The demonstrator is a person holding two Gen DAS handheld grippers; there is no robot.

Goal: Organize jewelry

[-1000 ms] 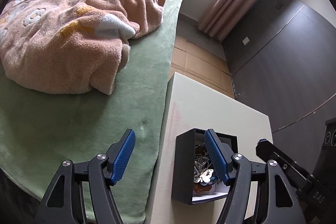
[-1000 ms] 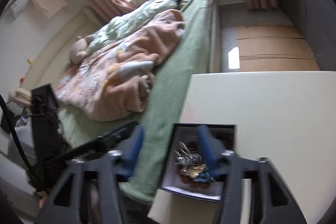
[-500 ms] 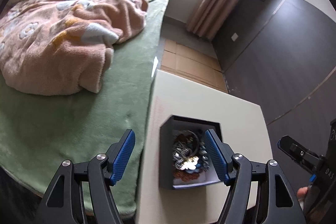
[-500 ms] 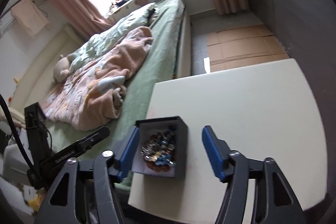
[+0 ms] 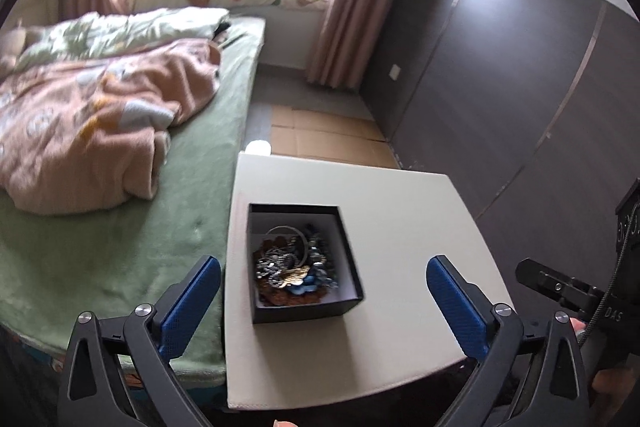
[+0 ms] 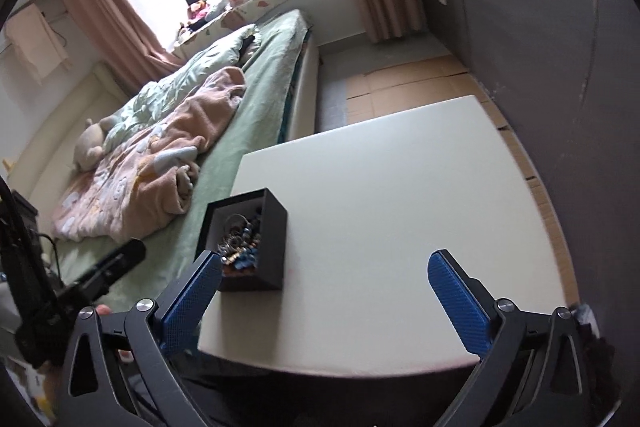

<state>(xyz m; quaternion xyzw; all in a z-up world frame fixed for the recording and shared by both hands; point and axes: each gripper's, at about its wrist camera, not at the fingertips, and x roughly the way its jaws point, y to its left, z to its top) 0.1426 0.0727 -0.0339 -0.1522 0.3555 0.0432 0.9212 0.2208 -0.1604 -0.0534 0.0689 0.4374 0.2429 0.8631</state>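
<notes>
A black open box (image 5: 302, 307) stands on the left part of the cream table (image 5: 400, 219). It holds a tangled heap of jewelry (image 5: 294, 267): silver chains, a bangle, blue and brown beads. My left gripper (image 5: 322, 291) is open and empty, pulled back above the table's near edge, with the box between its fingers in the view. In the right wrist view the box (image 6: 256, 239) sits at the table's left edge with the jewelry (image 6: 240, 243) showing inside. My right gripper (image 6: 324, 291) is open and empty, to the right of the box.
A bed with a green sheet (image 5: 120, 235) and a pink blanket (image 5: 100, 131) runs along the table's left side. A dark wall (image 5: 520, 87) stands to the right. Cardboard sheets (image 5: 328, 139) lie on the floor beyond the table.
Both grippers have pulled back and up from the box and opened wide. A second ago the fingers were down at the box; now it stands alone on the table.
</notes>
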